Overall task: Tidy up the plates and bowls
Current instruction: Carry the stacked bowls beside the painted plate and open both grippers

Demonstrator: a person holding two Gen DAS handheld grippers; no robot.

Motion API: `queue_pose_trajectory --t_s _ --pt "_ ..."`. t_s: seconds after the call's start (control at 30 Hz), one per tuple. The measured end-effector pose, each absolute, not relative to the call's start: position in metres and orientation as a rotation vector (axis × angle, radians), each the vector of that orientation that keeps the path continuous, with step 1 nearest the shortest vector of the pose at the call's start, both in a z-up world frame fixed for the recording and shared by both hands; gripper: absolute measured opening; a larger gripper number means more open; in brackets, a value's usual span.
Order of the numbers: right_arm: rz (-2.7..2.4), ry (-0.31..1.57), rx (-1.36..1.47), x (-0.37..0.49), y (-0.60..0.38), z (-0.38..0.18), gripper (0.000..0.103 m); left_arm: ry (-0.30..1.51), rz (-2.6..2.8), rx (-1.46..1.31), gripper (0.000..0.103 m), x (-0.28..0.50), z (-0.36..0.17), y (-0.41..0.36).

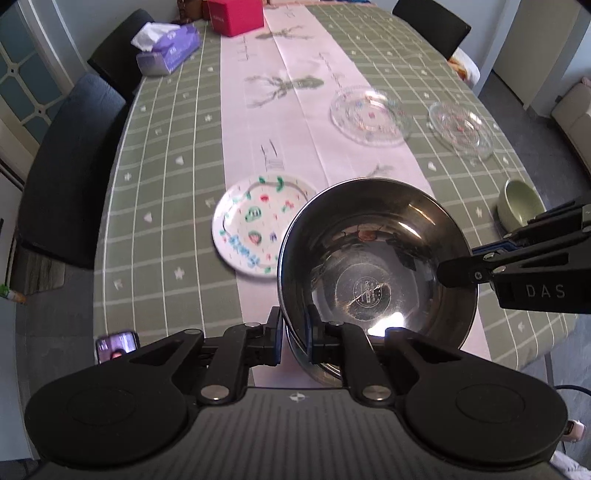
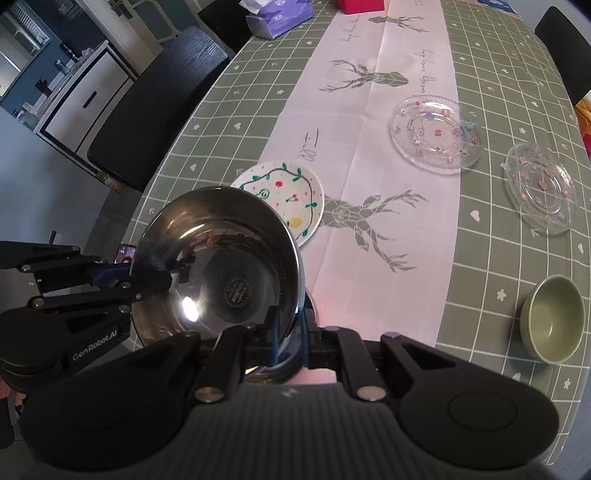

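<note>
A shiny steel bowl (image 1: 376,273) (image 2: 221,277) hangs above the near end of the table, gripped at two sides of its rim. My left gripper (image 1: 293,325) (image 2: 155,282) is shut on the rim, one finger inside and one outside. Across the bowl, my right gripper (image 2: 291,332) (image 1: 454,273) is shut on the rim as well. Behind the bowl lies a white painted plate (image 1: 255,225) (image 2: 288,192), partly hidden by it. Two glass plates (image 1: 369,114) (image 1: 461,129) (image 2: 436,133) (image 2: 543,188) rest farther back. A small green bowl (image 1: 517,206) (image 2: 554,317) stands at the right.
The table has a green checked cloth (image 1: 166,206) and a pale runner (image 2: 406,110). A tissue box (image 1: 168,48) and a red box (image 1: 236,16) sit at the far end. Dark chairs (image 1: 70,162) line the left side. A phone (image 1: 116,345) shows below the near edge.
</note>
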State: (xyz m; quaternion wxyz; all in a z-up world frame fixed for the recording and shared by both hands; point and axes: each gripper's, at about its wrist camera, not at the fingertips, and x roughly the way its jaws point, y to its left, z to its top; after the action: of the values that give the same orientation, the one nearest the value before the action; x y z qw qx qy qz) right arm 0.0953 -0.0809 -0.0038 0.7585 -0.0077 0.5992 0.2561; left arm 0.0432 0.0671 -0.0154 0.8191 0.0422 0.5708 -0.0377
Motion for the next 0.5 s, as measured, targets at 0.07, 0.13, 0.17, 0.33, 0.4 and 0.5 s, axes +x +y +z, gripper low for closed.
queue_pose_trajectory --t_s 0.07,0.13,0.17,0.33,0.4,0.5 --pt "0.561 1.323 -0.031 0.089 -0.08 -0.01 0.009 1.241 -0.084 0.076 0.013 0.038 -0.023 0.068" --pt "0.561 1.337 -0.039 0.086 -0.078 -0.017 0.009 1.259 -0.087 0.069 0.014 0.034 -0.029 0.069" --pt "0.559 1.341 -0.041 0.086 -0.078 -0.02 0.009 1.262 -0.087 0.067 0.014 0.033 -0.031 0.069" --pt "0.539 1.358 -0.052 0.086 -0.072 -0.032 0.009 1.296 -0.082 0.05 0.014 0.038 -0.043 0.072" --pt "0.531 1.364 -0.056 0.087 -0.07 -0.035 0.009 1.308 -0.08 0.046 0.014 0.04 -0.048 0.072" --pt "0.519 1.373 -0.067 0.088 -0.067 -0.041 0.009 1.32 -0.082 0.049 0.013 0.042 -0.055 0.073"
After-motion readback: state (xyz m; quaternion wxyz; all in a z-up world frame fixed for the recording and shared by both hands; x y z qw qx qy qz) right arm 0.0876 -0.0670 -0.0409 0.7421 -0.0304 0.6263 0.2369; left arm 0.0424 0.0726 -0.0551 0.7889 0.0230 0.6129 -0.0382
